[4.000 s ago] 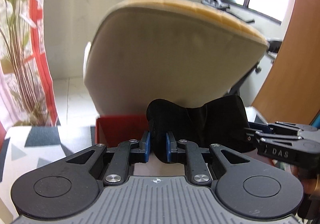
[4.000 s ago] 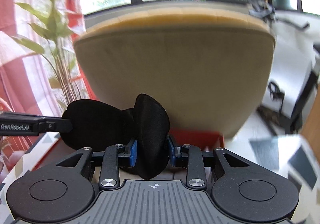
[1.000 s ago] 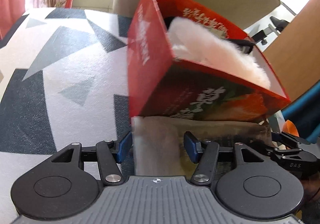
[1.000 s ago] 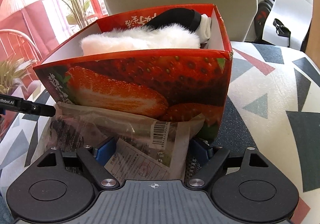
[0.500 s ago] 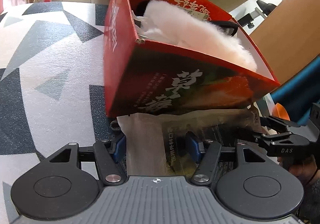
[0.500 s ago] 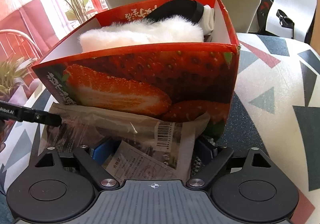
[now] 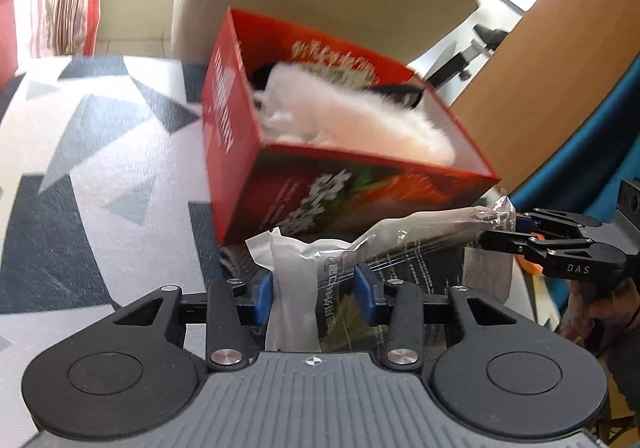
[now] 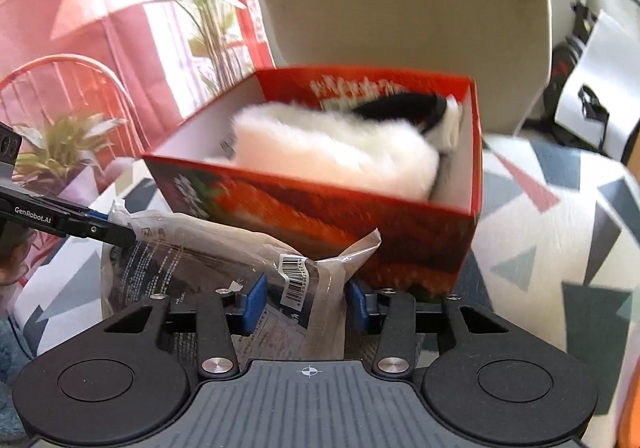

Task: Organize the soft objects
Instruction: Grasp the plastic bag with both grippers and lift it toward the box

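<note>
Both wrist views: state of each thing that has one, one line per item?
Red box: open-topped, partly filled.
White fluffy item: lying inside the box.
Black item: in the box, behind the white one.
Plastic bag: lifted in front of the box, gripped at both ends.
Left gripper: just closed on the bag.
Right gripper: just closed on the bag.

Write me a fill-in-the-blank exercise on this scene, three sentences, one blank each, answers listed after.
1. The white furry item lies inside the ______ strawberry-printed box.
2. The left gripper and the right gripper each grip one end of the same clear ______ packet.
3. The printed barcode label on the packet shows in the ______ wrist view.

Missing words: red; plastic; right
</note>
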The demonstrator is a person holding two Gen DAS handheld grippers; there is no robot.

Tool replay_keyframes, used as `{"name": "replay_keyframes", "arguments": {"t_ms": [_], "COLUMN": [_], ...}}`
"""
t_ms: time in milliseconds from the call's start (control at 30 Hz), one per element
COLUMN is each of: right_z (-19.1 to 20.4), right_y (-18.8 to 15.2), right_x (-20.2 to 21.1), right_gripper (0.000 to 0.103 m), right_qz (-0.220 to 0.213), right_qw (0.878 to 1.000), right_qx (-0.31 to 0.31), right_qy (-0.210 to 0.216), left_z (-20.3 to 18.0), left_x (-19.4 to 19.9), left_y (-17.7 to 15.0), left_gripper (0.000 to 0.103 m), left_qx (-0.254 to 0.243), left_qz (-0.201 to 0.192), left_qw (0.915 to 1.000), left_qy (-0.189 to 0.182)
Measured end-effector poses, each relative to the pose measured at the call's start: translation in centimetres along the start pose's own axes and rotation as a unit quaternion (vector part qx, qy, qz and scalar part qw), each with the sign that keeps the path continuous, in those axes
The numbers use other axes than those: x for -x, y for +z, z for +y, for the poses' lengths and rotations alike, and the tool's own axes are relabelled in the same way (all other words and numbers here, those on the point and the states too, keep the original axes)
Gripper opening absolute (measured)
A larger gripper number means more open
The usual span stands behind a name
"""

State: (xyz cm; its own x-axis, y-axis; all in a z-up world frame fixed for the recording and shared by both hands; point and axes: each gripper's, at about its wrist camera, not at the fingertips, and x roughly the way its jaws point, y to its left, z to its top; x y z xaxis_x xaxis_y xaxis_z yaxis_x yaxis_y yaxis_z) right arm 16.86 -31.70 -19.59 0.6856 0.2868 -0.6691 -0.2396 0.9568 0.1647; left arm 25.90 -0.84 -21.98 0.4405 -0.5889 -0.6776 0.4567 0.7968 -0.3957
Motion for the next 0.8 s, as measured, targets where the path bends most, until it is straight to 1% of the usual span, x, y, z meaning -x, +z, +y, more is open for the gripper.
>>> {"name": "replay_keyframes", "arguments": {"t_ms": [133,267,333,400,467,533,600,700,733,800], "right_z": [0.9,1.7,1.9,1.9,1.9,1.7,1.3,0.3,-0.2,-1.1], "right_y": [1.9,4.5,6.1,7.6,8.8,9.9,10.5,10.5,10.3,9.7], "right_x": [2.3,4.6,5.5,6.0,6.3,6.3,5.9,4.8,4.3,3.1], "right_gripper": [0.038,0.037,0.037,0.037,0.037,0.036,0.036,0.035,0.035,0.034], "right_qz": [-0.044,-0.090,-0.110,-0.132,-0.154,-0.177,-0.198,-0.215,-0.218,-0.213], "right_qw": [0.999,0.993,0.989,0.985,0.980,0.973,0.966,0.960,0.959,0.961], "right_qx": [0.030,0.070,0.092,0.103,0.112,0.125,0.132,0.132,0.128,0.112], "right_qy": [-0.001,-0.010,-0.024,-0.036,-0.050,-0.076,-0.099,-0.125,-0.131,-0.133], "left_z": [-0.8,-1.7,-2.1,-2.9,-3.7,-4.6,-5.5,-5.9,-6.1,-6.2], "left_x": [2.7,5.8,6.7,6.9,7.0,6.6,6.0,4.2,3.6,2.5], "left_y": [1.2,3.5,5.0,6.7,8.3,9.8,10.9,12.0,12.1,12.0], "left_gripper": [0.044,0.044,0.044,0.044,0.044,0.044,0.044,0.044,0.044,0.044], "left_qx": [-0.002,0.004,0.006,0.007,0.001,-0.012,-0.029,-0.038,-0.042,-0.045], "left_qz": [-0.052,-0.120,-0.150,-0.172,-0.193,-0.212,-0.223,-0.218,-0.213,-0.192], "left_qw": [0.9986,0.9925,0.9883,0.9849,0.9810,0.9771,0.9745,0.9753,0.9762,0.9803], "left_qy": [-0.008,-0.021,-0.025,-0.021,-0.019,-0.012,-0.001,0.000,0.000,0.003]}}
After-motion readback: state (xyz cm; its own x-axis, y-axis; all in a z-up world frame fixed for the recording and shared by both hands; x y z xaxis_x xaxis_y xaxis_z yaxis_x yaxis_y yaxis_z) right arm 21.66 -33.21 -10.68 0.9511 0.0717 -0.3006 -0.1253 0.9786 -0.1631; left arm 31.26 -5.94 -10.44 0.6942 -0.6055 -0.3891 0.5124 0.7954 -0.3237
